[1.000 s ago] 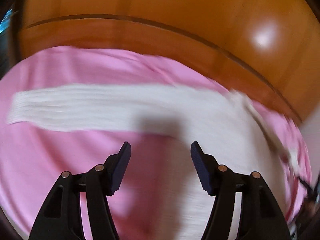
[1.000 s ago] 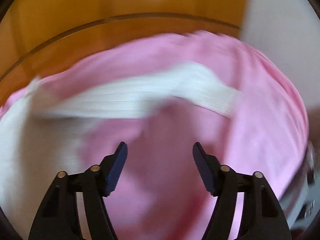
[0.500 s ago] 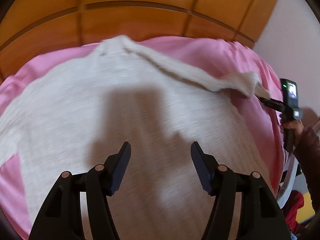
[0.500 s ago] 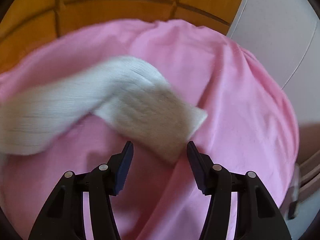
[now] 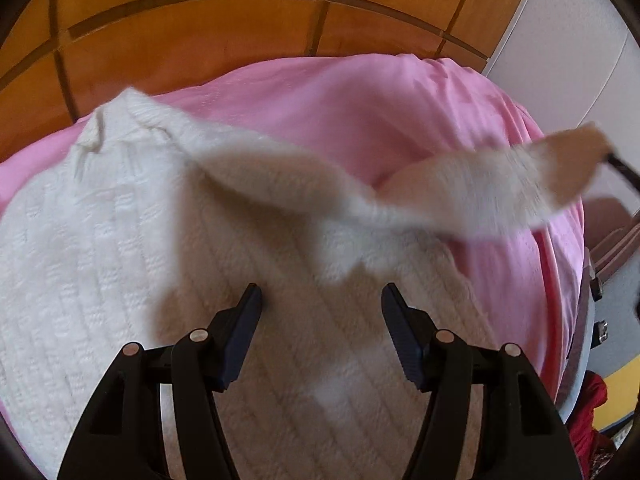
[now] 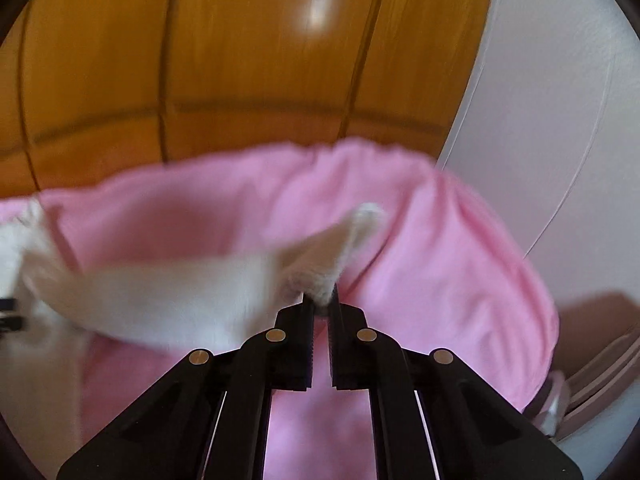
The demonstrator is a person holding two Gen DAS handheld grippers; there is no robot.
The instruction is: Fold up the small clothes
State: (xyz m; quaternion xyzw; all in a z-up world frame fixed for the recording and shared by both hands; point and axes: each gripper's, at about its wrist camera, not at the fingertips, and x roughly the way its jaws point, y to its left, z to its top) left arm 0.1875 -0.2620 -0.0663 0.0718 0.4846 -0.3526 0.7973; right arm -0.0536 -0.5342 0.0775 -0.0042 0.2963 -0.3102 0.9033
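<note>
A white knit sweater (image 5: 120, 240) lies spread on a pink sheet (image 5: 360, 112). My left gripper (image 5: 322, 308) is open and empty, hovering over the sweater's body. My right gripper (image 6: 320, 304) is shut on the cuff of the sweater's sleeve (image 6: 316, 276) and holds it lifted above the sheet (image 6: 440, 248). In the left wrist view that raised sleeve (image 5: 500, 188) stretches blurred toward the right, with the right gripper's tip at its end.
A wooden headboard (image 5: 200, 32) runs along the far side of the bed. A white wall (image 6: 560, 100) stands at the right. The bed's right edge and some red fabric (image 5: 592, 412) show at the lower right.
My right gripper closed on the sleeve cuff and lifted it off the sheet. My left gripper stayed open over the sweater's body, shifting slightly.
</note>
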